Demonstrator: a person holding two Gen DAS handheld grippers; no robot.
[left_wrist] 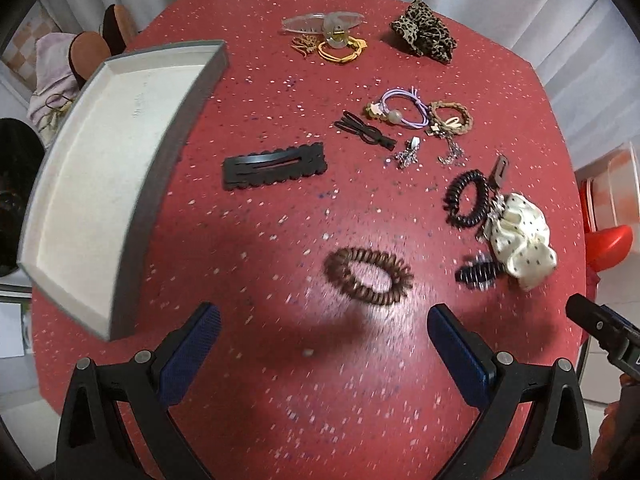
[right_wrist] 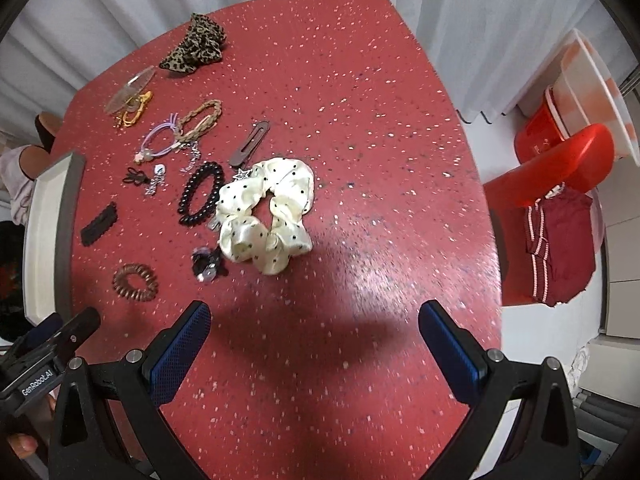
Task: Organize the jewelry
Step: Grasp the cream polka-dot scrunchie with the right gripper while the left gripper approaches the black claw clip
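While both grippers hang wide apart over the red table (left_wrist: 280, 80), nothing is held on either side. The left gripper (left_wrist: 324, 336) has the brown coil tie (left_wrist: 368, 276) lying just ahead of its jaws, almost centred between them and a touch toward the right finger. Its long axis runs across the gap, slightly slanted, so I'd judge a straight drop closes on the oval's 2 ends. The tray (left_wrist: 100, 168) sits off to the left of those jaws, bare inside. Over on the right gripper (right_wrist: 314, 332), the cream scrunchie (right_wrist: 266, 216) is ahead and slightly left of the gap, further off. From there the brown coil tie (right_wrist: 134, 282) lies well left, beyond the left finger. So the left hand looks nearer; nothing is in the tray, the sorting looks barely begun.
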